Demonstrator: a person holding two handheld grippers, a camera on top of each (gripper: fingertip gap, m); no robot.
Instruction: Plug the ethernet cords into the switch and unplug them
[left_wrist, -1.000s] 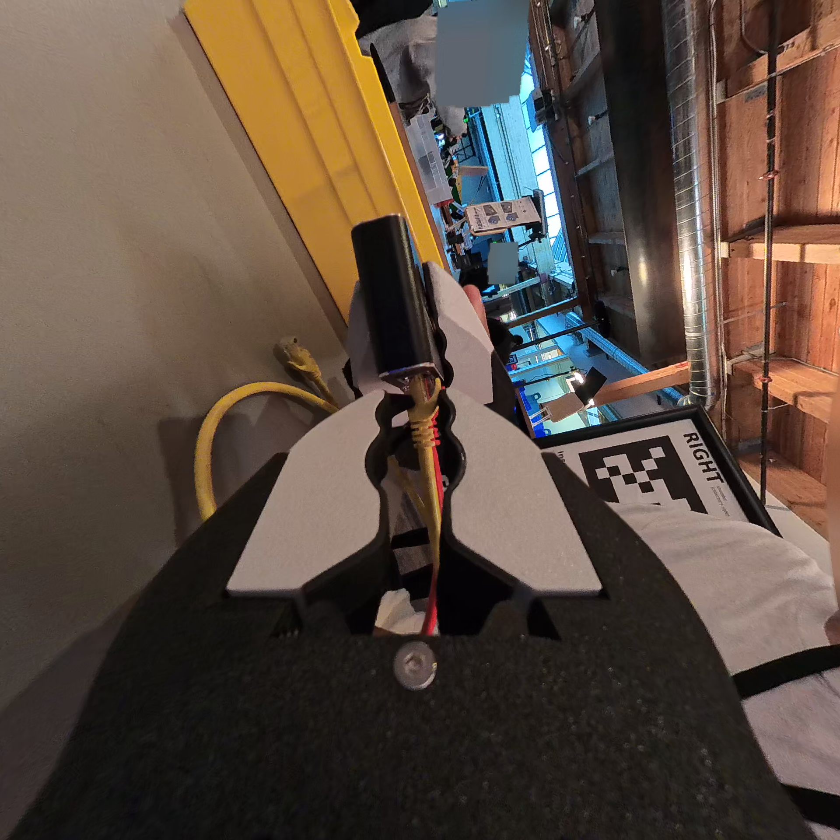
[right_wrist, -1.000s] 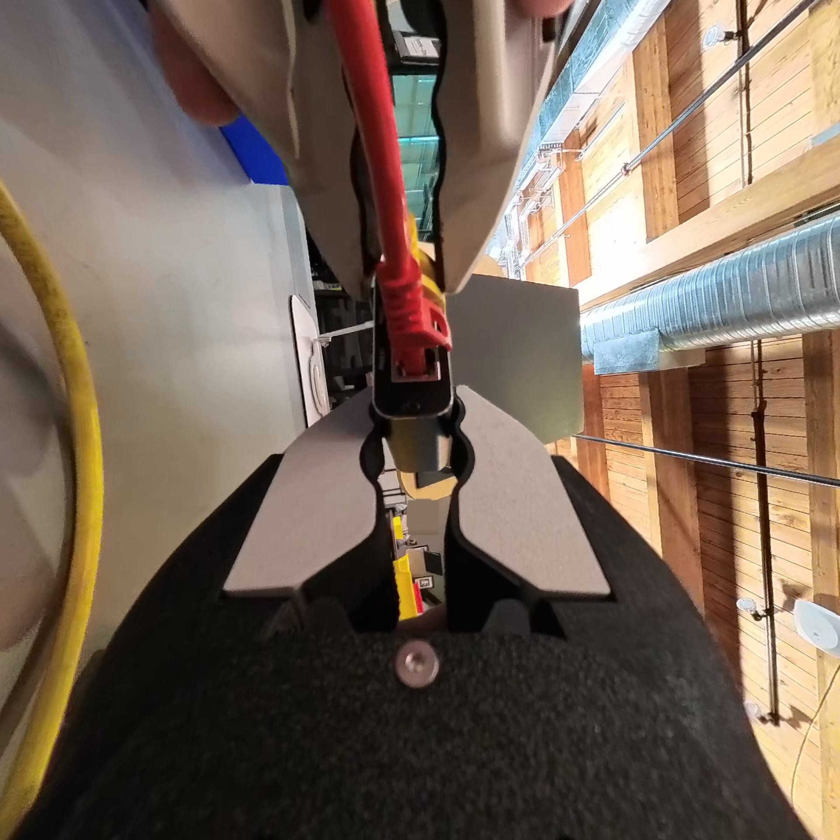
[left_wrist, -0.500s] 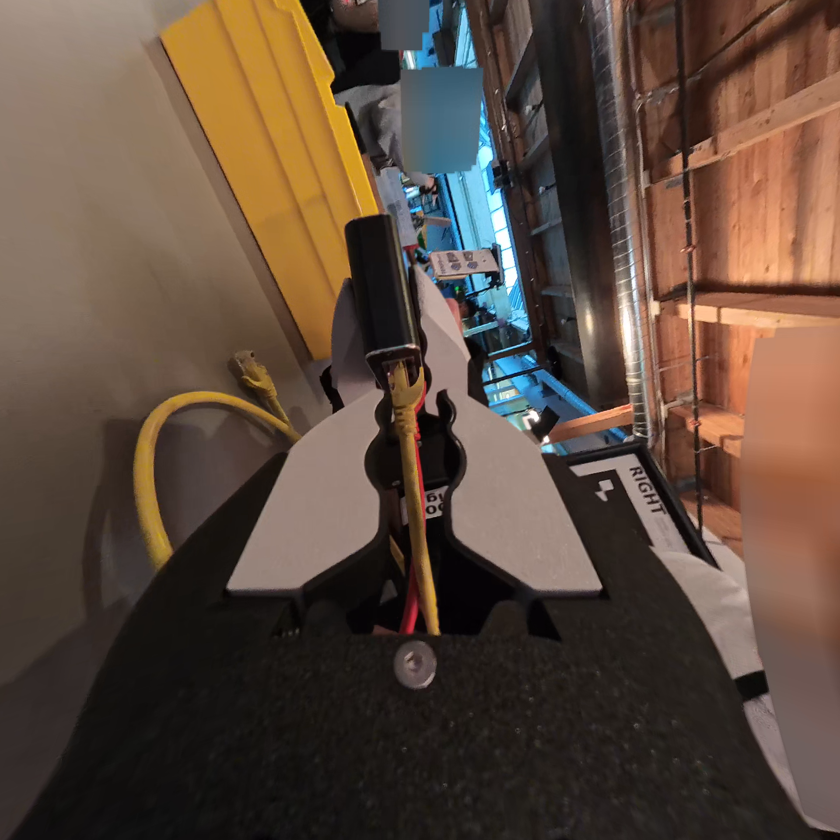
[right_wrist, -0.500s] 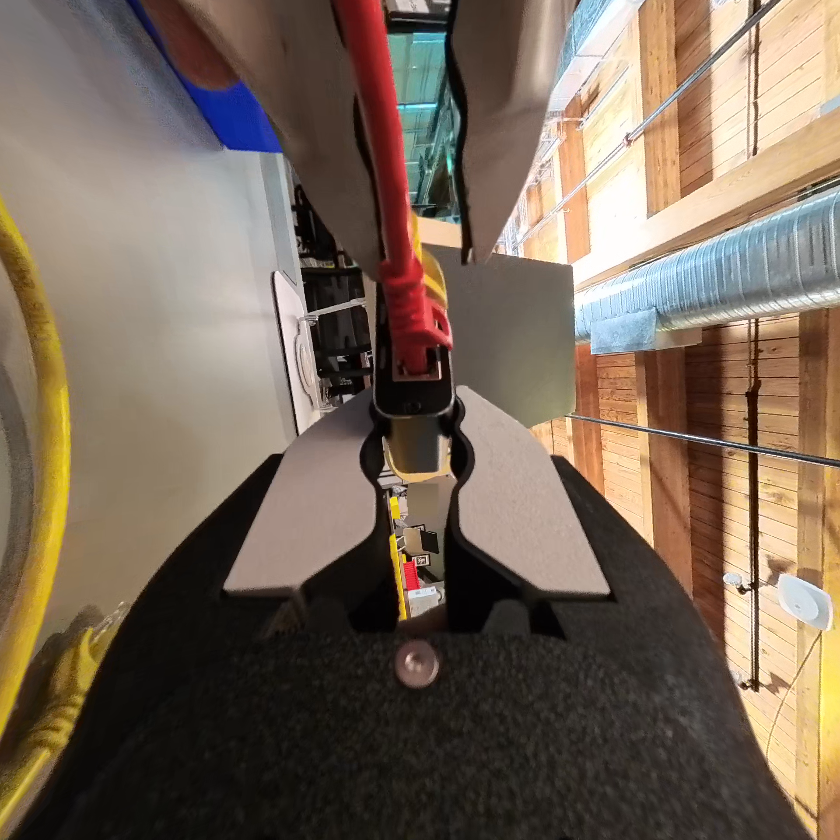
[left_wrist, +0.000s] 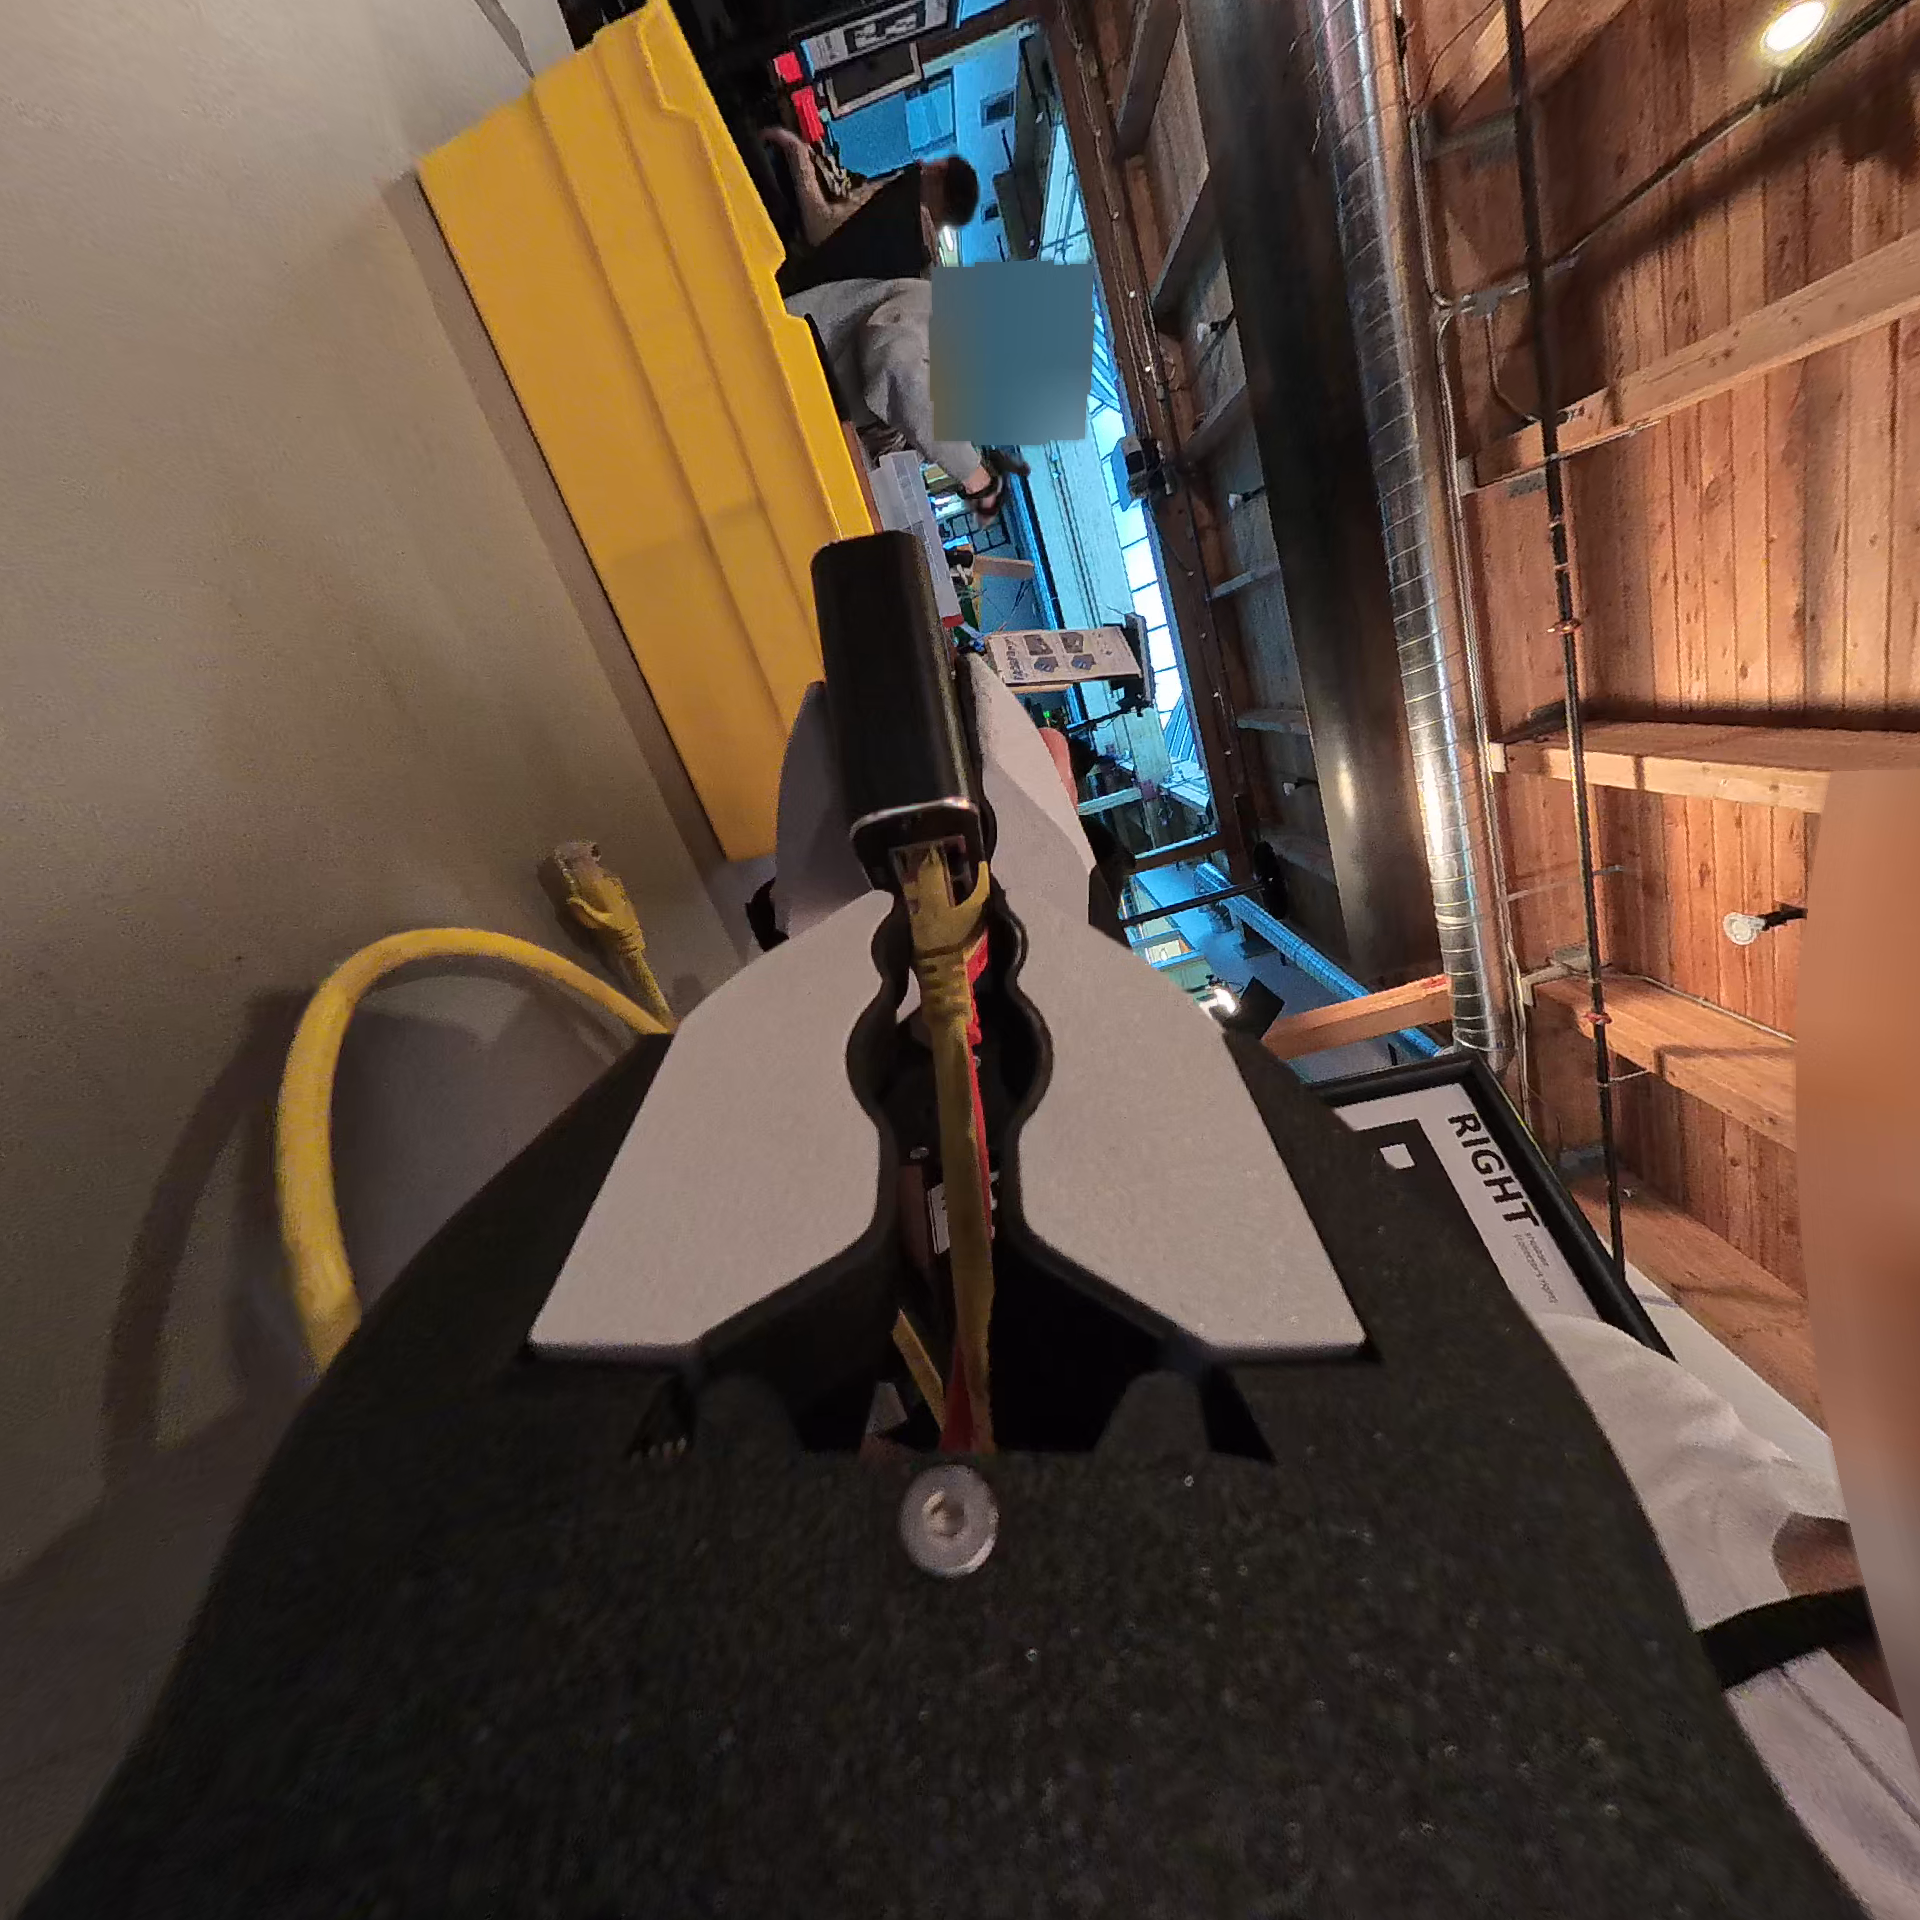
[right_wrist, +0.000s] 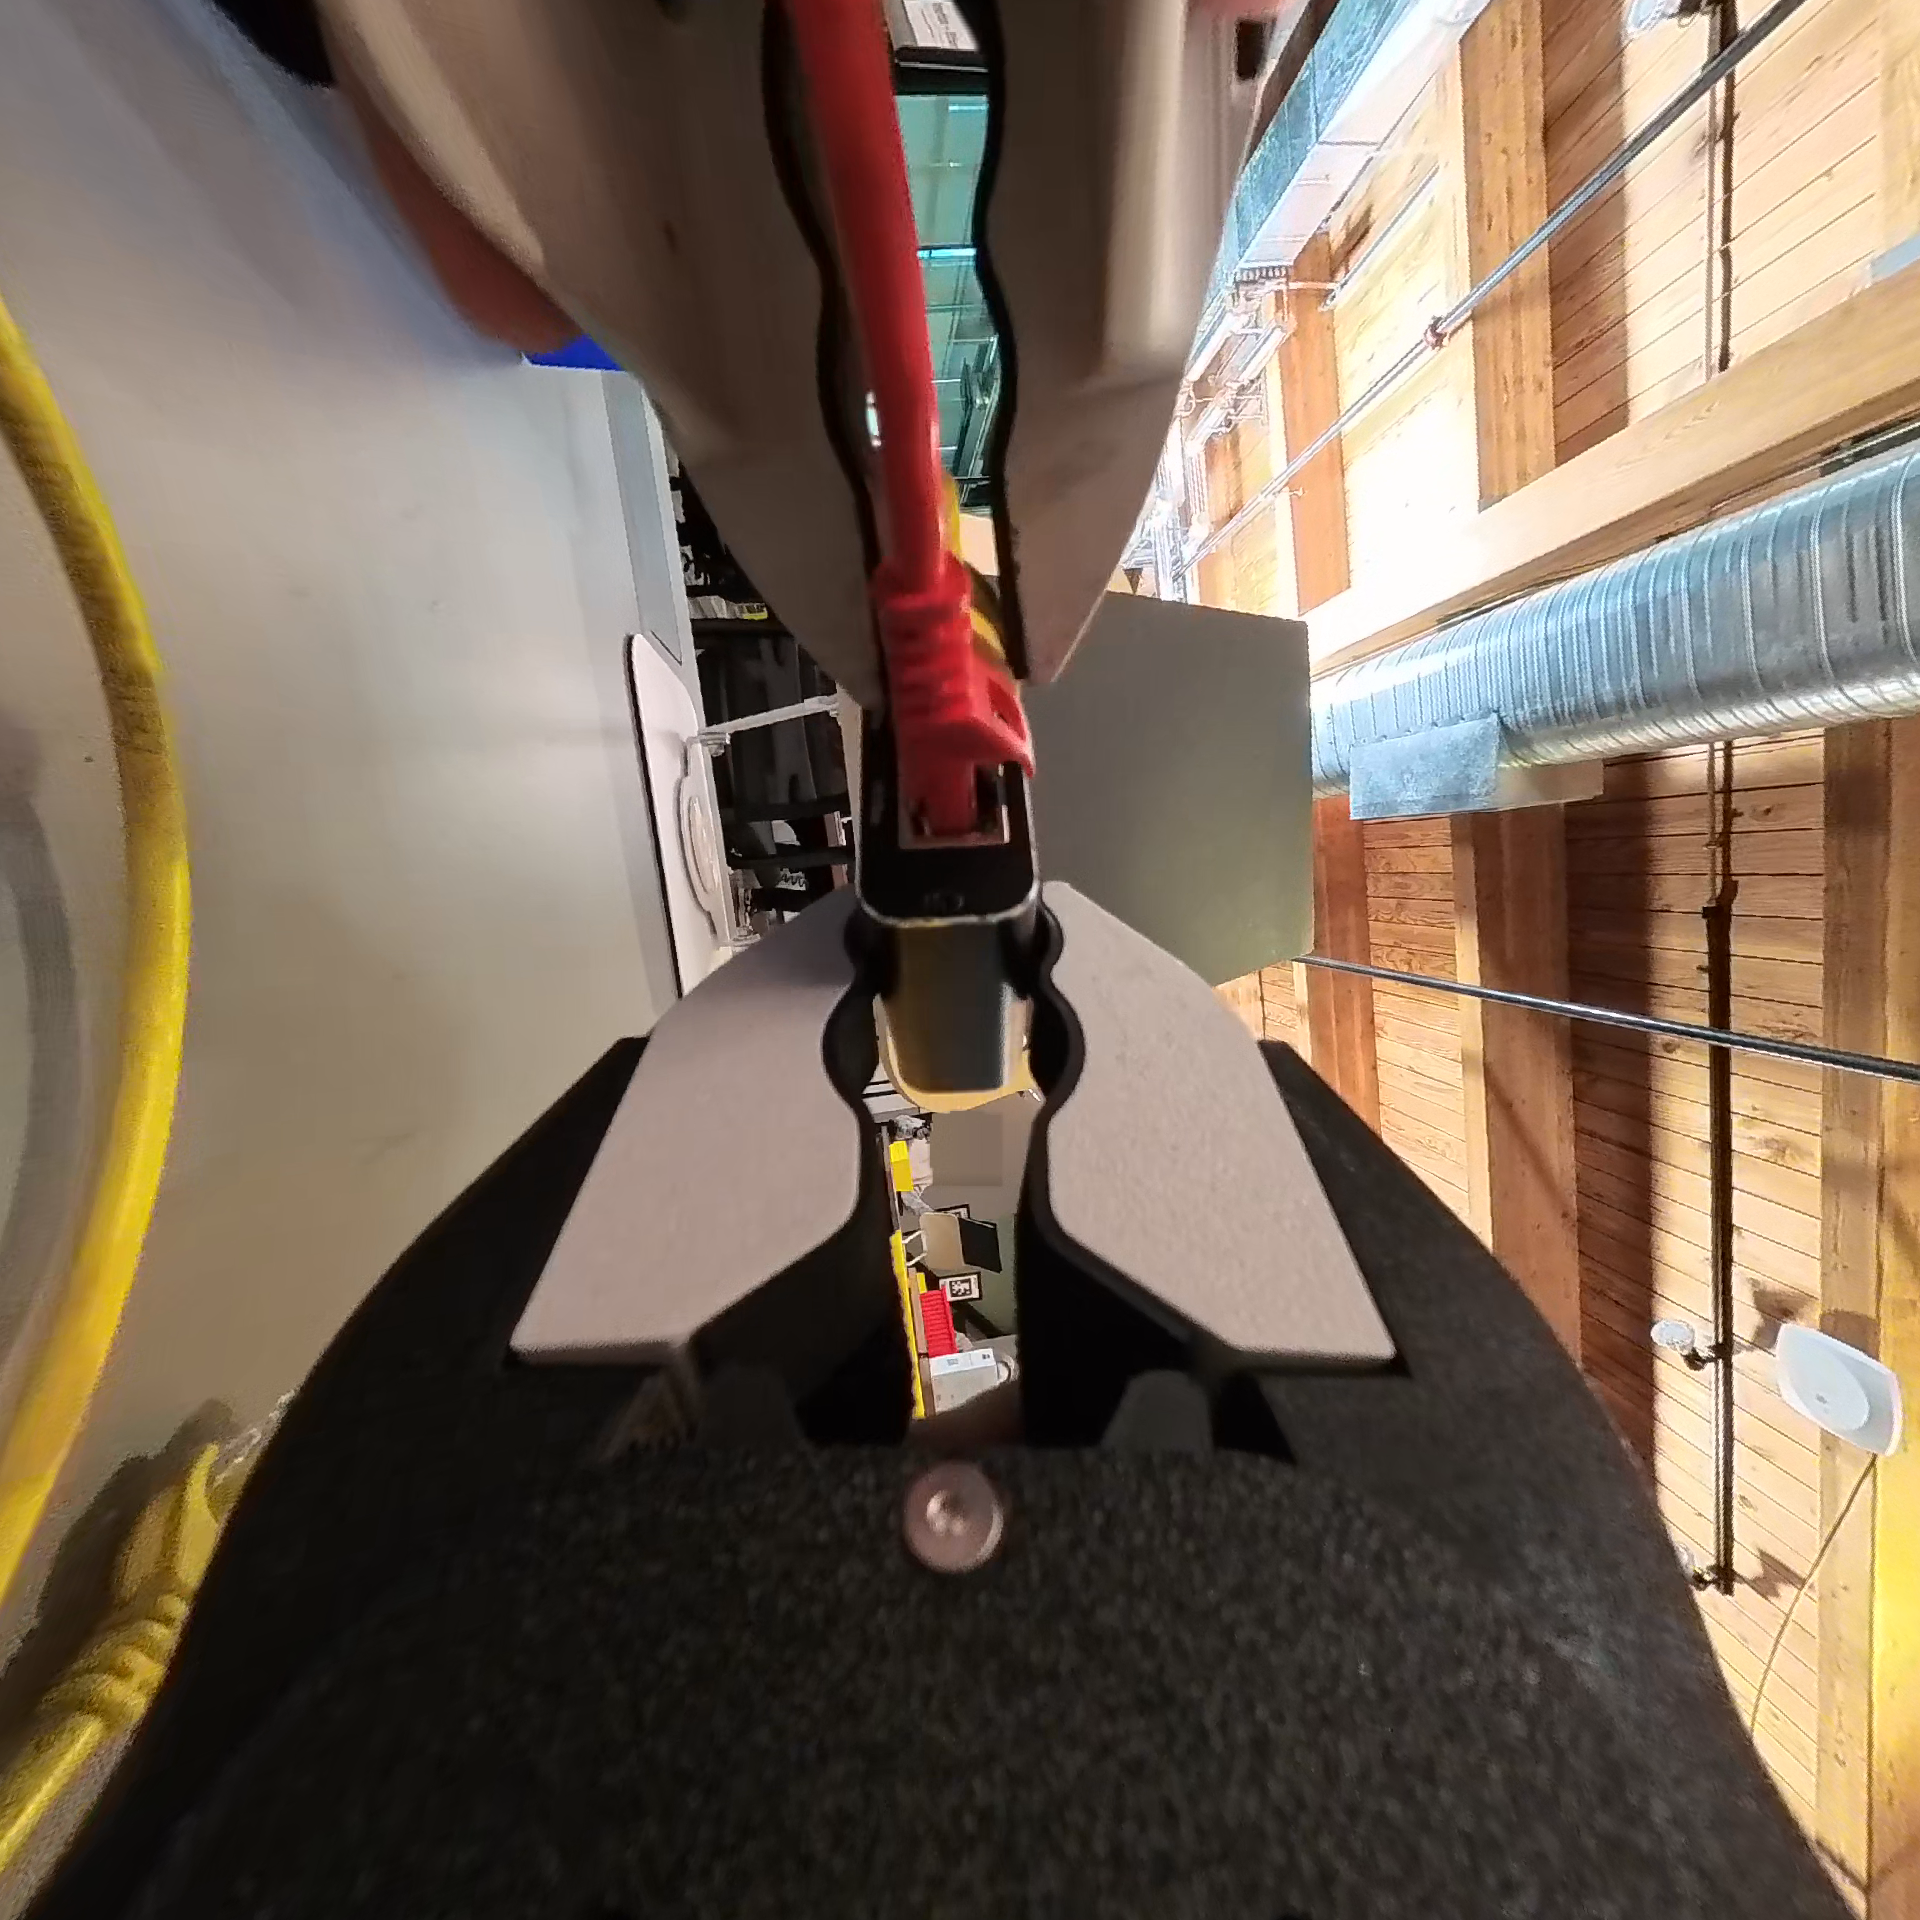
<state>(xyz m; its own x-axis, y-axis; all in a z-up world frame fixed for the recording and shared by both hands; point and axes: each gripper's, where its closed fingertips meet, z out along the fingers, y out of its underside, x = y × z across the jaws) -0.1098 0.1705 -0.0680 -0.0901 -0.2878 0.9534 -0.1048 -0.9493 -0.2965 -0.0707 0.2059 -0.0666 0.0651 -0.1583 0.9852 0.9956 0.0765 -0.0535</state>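
The views are turned on their side. My right gripper (right_wrist: 945, 925) is shut on one end of the black switch (right_wrist: 948, 1013), which it holds in the air. A red cord's plug (right_wrist: 951, 727) and a yellow cord's plug (left_wrist: 940, 899) sit in ports on the switch's (left_wrist: 888, 675) facing end. My left gripper (left_wrist: 940, 925) faces the right one. It is closed around the yellow cord (left_wrist: 961, 1101) and the red cord (right_wrist: 883, 312) just behind the plugs. It also shows at the top of the right wrist view (right_wrist: 940, 665).
A loose yellow cord (left_wrist: 312, 1143) loops on the beige table (left_wrist: 208, 623), its free plug (left_wrist: 594, 883) beside a yellow bin (left_wrist: 623, 416). The same cord (right_wrist: 145, 831) runs down the right wrist view's left edge. Wooden walls and a metal duct (right_wrist: 1662, 613) lie behind. Across from one pair of fingers to the other is roughly 5 centimeters.
Both grippers have swung together with the switch and cords, so the background has shifted. The yellow plug looked bent at the port a second ago and now sits straight in it.
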